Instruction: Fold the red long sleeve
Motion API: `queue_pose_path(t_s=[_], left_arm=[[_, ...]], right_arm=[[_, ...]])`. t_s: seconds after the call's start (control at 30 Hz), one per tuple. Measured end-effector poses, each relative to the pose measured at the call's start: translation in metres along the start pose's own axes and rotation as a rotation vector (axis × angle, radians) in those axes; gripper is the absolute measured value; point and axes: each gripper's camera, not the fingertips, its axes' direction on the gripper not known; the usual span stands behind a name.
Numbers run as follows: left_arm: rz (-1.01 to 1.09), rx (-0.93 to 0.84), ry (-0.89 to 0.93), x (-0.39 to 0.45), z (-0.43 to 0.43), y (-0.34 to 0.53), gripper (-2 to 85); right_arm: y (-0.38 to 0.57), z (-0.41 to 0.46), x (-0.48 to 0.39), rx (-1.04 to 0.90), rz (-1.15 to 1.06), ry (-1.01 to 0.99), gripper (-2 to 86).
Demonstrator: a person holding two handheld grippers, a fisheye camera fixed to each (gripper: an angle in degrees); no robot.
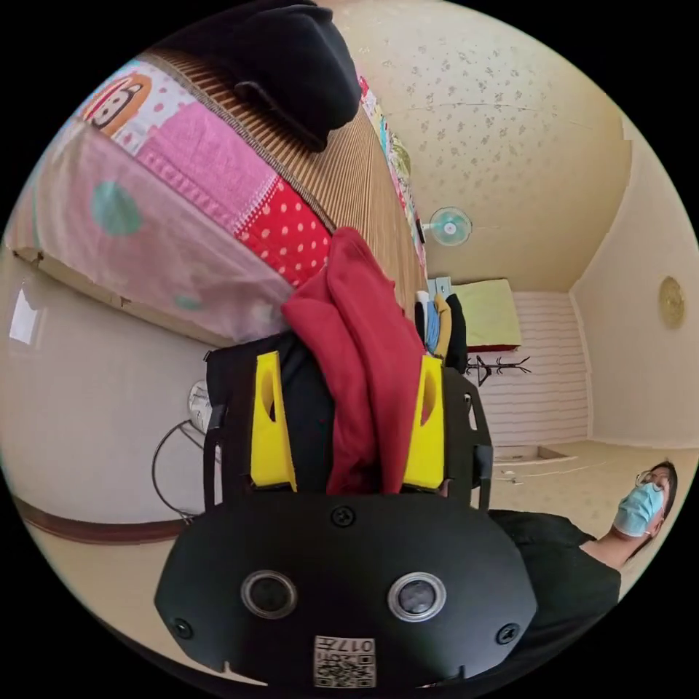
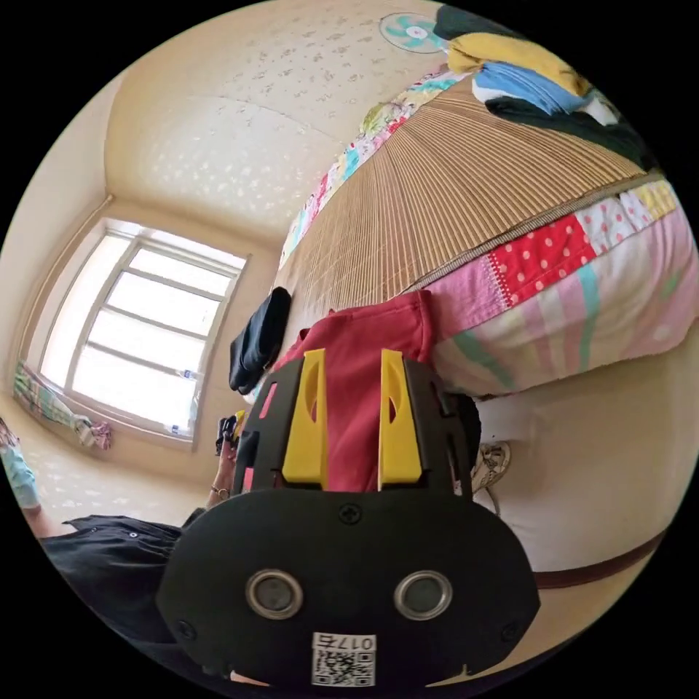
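The red long sleeve (image 1: 364, 328) runs in a bunched strip from the bed's edge down between my left gripper's (image 1: 349, 422) yellow jaws. Those jaws stand wide apart; the cloth rests against one of them and stays clear of the other. In the right gripper view another part of the red long sleeve (image 2: 364, 335) hangs over the bed's edge. It fills the narrow gap of my right gripper (image 2: 352, 422), and both jaws press on it.
The bed carries a bamboo mat (image 2: 437, 204) over a patchwork quilt (image 2: 568, 255). A black garment (image 1: 298, 65) lies on the mat, and a pile of clothes (image 2: 531, 73) sits at its far end. A person (image 1: 641, 510) in black is close by. A window (image 2: 138, 335) lights the room.
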Motion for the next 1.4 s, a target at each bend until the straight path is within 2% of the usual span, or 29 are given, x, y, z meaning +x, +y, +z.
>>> queue_pose_path(t_s=[0.13,0.23,0.37,0.47,0.5,0.63,0.7,0.83,0.93,0.97,1.07,1.17,1.23,1.33,1.4], left_arm=[[-0.05,0.027,0.171,-0.024,0.009,0.046,26.5],[-0.119,0.018,0.299,-0.04,0.017,0.077,22.6],[-0.178,0.019,0.352,-0.047,0.031,0.108,17.7],[-0.167,0.043,0.303,-0.036,0.034,0.12,11.6],[-0.124,0.07,0.258,-0.021,0.031,0.122,10.3],[0.05,0.124,0.087,0.039,0.03,0.127,9.2],[0.16,0.134,-0.003,0.077,0.042,0.131,9.3],[0.294,0.137,-0.147,0.118,0.074,0.145,10.0],[0.362,0.135,-0.134,0.132,0.098,0.163,12.4],[0.392,0.132,-0.099,0.135,0.103,0.171,14.4],[0.46,0.131,0.05,0.131,0.102,0.193,16.6],[0.486,0.118,0.154,0.114,0.095,0.211,16.8],[0.47,0.081,0.142,0.1,0.1,0.215,17.3],[0.421,0.006,0.106,0.073,0.123,0.217,19.0],[0.395,-0.097,0.098,0.057,0.158,0.212,20.6]], right_arm=[[-0.019,0.062,-0.11,-0.178,-0.238,0.044,9.6],[-0.026,0.134,-0.195,-0.342,-0.462,0.043,9.9],[-0.044,0.221,-0.248,-0.531,-0.519,-0.005,12.1],[-0.062,0.292,-0.279,-0.747,-0.505,0.008,16.1],[-0.065,0.318,-0.291,-0.824,-0.52,0.072,18.0],[-0.064,0.389,-0.327,-1.107,-0.583,0.205,23.0],[-0.064,0.411,-0.334,-1.21,-0.57,0.229,23.6],[-0.05,0.433,-0.345,-1.358,-0.673,0.435,20.9],[-0.041,0.409,-0.352,-1.29,-0.886,0.654,11.6],[-0.044,0.399,-0.352,-1.264,-0.911,0.648,10.2],[-0.089,0.322,-0.334,-1.141,-0.856,0.435,9.1],[-0.143,0.2,-0.277,-0.916,-0.767,0.101,8.8],[-0.17,0.092,-0.199,-0.681,-0.657,-0.168,8.6],[-0.164,-0.019,-0.089,-0.383,-0.543,-0.384,8.6],[-0.149,-0.061,-0.03,-0.265,-0.461,-0.423,8.6]])
